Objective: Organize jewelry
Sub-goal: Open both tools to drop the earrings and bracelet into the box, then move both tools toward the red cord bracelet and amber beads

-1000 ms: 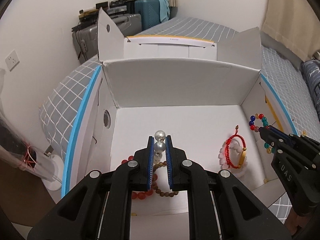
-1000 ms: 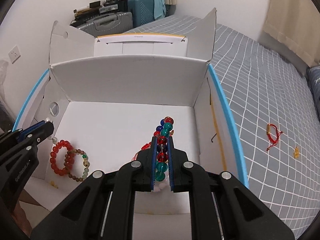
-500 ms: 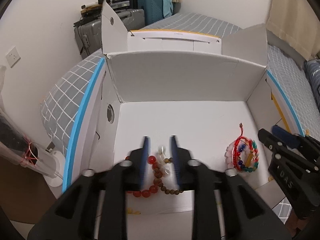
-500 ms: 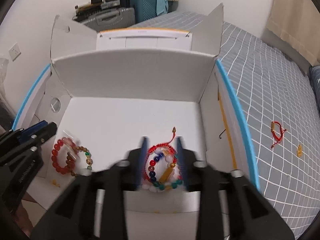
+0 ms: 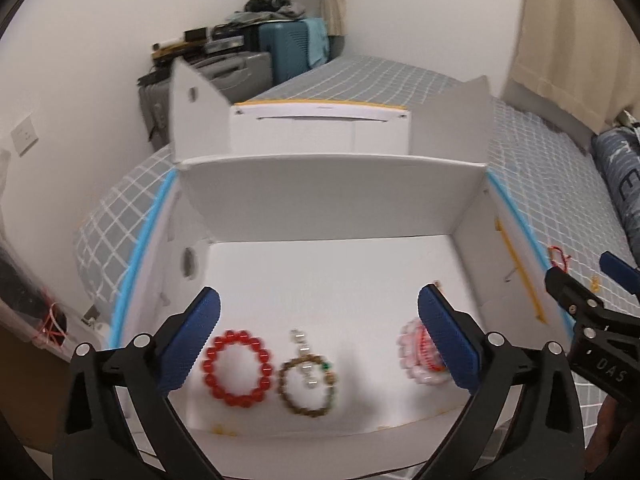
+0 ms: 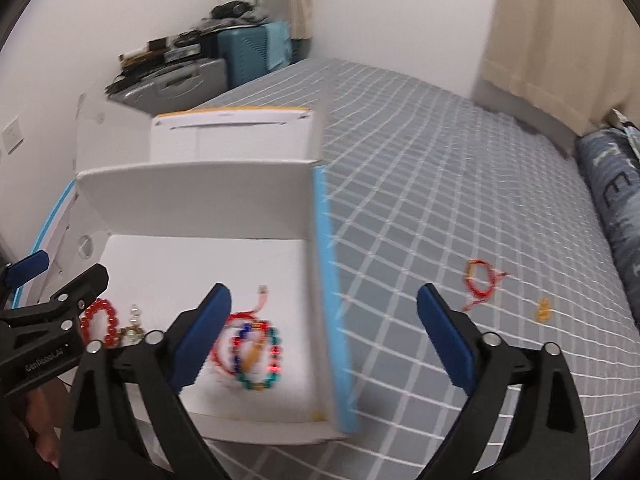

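Note:
An open white cardboard box [image 5: 332,196] lies on the bed. On its floor lie a red bead bracelet [image 5: 236,368] and a brown bead bracelet [image 5: 306,384] with a short pearl string [image 5: 302,350] across it. A pink-and-white bracelet [image 5: 416,354] is partly hidden by my finger. My left gripper [image 5: 320,312] hangs above them, its jaws opening wide with nothing between them. My right gripper [image 6: 324,308] is also opening and empty, over the box's blue-edged right wall [image 6: 330,320]. A multicoloured bead bracelet [image 6: 256,354] lies on a red cord bracelet inside the box [image 6: 200,200].
On the grey checked bedsheet [image 6: 420,200] right of the box lie a red cord bracelet [image 6: 482,282] and a small yellow piece [image 6: 543,310]. Suitcases [image 5: 248,68] stand behind the bed, and a dark pillow [image 6: 612,208] lies at far right. Each gripper shows in the other's view.
Both grippers opened and let go: the pearl string dropped onto the brown bracelet, the coloured bead bracelet onto the red cord one. Both hands pulled back and up, and the right view swung right.

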A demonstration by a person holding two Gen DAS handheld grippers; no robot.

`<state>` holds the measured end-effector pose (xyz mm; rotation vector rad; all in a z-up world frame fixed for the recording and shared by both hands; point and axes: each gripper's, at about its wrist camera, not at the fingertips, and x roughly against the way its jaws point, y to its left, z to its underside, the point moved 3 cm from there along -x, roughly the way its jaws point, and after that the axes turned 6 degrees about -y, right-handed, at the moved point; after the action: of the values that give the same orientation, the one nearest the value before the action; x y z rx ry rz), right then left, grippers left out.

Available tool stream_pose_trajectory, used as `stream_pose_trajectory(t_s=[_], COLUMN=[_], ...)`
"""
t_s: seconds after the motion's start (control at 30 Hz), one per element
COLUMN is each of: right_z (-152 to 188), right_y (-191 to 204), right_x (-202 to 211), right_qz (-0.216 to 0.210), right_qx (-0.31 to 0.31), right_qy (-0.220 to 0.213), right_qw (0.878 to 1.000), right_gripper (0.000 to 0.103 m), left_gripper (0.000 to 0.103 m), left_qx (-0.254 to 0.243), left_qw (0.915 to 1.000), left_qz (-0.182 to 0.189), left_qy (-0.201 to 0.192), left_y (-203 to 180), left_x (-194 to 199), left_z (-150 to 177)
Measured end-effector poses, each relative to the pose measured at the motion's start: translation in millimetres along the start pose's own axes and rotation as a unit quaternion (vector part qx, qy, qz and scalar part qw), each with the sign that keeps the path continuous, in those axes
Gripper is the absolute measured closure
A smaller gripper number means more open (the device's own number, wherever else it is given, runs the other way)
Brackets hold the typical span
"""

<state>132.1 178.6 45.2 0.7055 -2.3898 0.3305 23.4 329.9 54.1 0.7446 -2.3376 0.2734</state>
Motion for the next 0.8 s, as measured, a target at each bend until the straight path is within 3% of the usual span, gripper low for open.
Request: stream_pose_trajectory(t_s=[0.2,0.47,0.8], right_z=[1,16,44], right_y=[-66,-157,-259], right_x=[8,7,-25], right_qz=[0.028,0.077,0.110], right_qx=[-0.029,-0.055,-0.091], right_qy=[-0.002,0.006,0.030], right_qw=[0.999,0.995,0.989], right_gripper=[0.008,0.007,0.007], left_gripper=[0.006,0.006,0.006], left_qx=[-0.009,-0.029,-0.105], left_qw=[0.9995,0.9927,0.9824], left_qz=[0.028,0.117,0.152], left_qy=[-0.009,0.007,0.029], left_y=[-50,-155,-293], left_x=[3,-1,-43], left_z=[-13,-28,-32])
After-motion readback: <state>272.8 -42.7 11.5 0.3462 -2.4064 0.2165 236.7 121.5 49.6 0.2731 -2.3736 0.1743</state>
